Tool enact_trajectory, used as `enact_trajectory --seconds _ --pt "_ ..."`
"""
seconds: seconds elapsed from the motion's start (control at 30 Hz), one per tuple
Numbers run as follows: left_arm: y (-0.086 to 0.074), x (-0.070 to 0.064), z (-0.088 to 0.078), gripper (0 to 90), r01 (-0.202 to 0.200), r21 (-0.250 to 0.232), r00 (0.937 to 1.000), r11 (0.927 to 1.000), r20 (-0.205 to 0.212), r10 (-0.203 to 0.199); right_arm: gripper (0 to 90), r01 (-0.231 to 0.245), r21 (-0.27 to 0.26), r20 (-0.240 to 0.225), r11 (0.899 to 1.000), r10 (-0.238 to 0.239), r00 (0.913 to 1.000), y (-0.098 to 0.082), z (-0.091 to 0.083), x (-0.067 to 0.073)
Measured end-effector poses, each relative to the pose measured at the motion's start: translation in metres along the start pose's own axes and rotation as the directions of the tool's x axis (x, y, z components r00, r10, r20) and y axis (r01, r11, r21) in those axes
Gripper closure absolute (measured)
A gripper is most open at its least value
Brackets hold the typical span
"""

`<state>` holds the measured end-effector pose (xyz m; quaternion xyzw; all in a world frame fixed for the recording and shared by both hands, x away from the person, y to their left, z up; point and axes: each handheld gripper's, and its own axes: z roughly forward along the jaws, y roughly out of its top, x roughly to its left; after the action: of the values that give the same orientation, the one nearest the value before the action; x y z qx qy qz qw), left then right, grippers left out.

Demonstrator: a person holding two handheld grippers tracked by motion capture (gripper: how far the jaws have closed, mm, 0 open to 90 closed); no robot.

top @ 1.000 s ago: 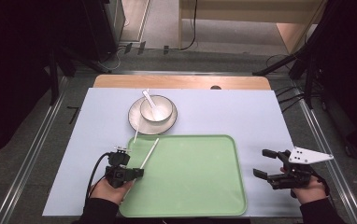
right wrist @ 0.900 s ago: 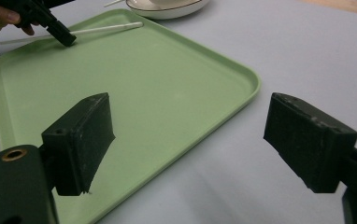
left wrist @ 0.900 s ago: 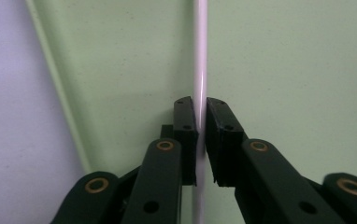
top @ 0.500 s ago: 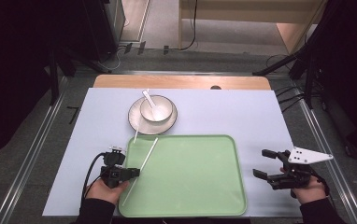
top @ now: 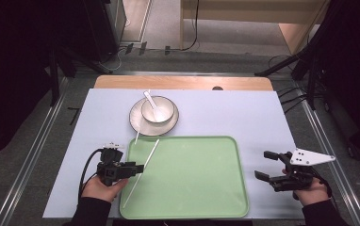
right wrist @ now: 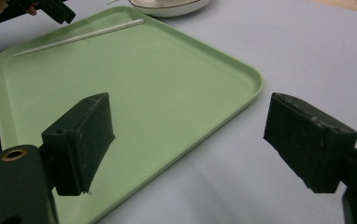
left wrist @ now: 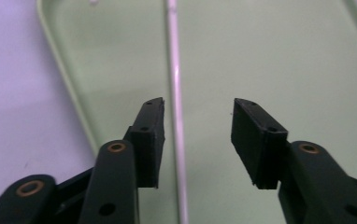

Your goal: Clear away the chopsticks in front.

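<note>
A white chopstick (top: 141,172) lies slanted along the left side of the green tray (top: 192,188). My left gripper (top: 139,167) is open at the tray's left rim. In the left gripper view the chopstick (left wrist: 174,70) runs between the spread jaws, close to the left one, flat on the tray (left wrist: 284,56). A second chopstick (top: 138,132) leans off the plate (top: 171,123) behind the tray. The plate carries a bowl (top: 158,111) with a white spoon (top: 151,100). My right gripper (top: 262,165) is open over the table right of the tray, nothing between its jaws.
The table (top: 244,113) has a pale blue cover with a wooden strip (top: 183,83) at its far edge. In the right gripper view the tray (right wrist: 167,93), the chopstick (right wrist: 78,37) and the plate's rim (right wrist: 172,7) lie ahead, with the left gripper (right wrist: 55,9) beyond.
The left gripper has shifted a little to the left. The chopstick now shows at full length on the tray. The right gripper has stayed put.
</note>
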<state>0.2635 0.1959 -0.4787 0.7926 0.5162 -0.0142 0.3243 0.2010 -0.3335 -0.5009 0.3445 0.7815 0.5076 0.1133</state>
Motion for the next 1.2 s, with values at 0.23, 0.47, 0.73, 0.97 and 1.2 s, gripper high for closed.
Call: enact_trajectory --seconds 0.23,0.47,0.73,0.97,1.2 --pt "0.016 0.006 -0.011 41.8 -0.044 -0.057 0.9985 0.9974 0.029 0.046 16.6 -0.001 0.003 0.004 1.000 0.001 1.0000 0.000 0.000 0.000" --pt "0.042 0.008 -0.026 34.4 -0.107 -0.075 0.9939 0.9914 0.019 0.109 16.6 -0.002 0.008 0.005 1.000 0.002 1.0000 -0.001 0.000 0.000" --pt "0.068 0.024 -0.027 28.9 -0.118 -0.073 0.9929 0.9903 0.007 0.119 16.6 -0.004 0.006 0.008 1.000 0.004 1.0000 -0.001 0.001 -0.001" --pt "0.089 0.034 -0.022 26.5 -0.129 -0.085 0.9914 0.9879 0.006 0.130 16.6 -0.004 0.004 0.006 1.000 0.004 1.0000 -0.001 0.001 -0.001" --pt "0.107 0.049 -0.013 31.4 -0.123 -0.085 0.9924 0.9888 -0.010 0.123 16.6 -0.006 0.007 0.002 1.000 0.006 1.0000 -0.001 0.001 -0.001"
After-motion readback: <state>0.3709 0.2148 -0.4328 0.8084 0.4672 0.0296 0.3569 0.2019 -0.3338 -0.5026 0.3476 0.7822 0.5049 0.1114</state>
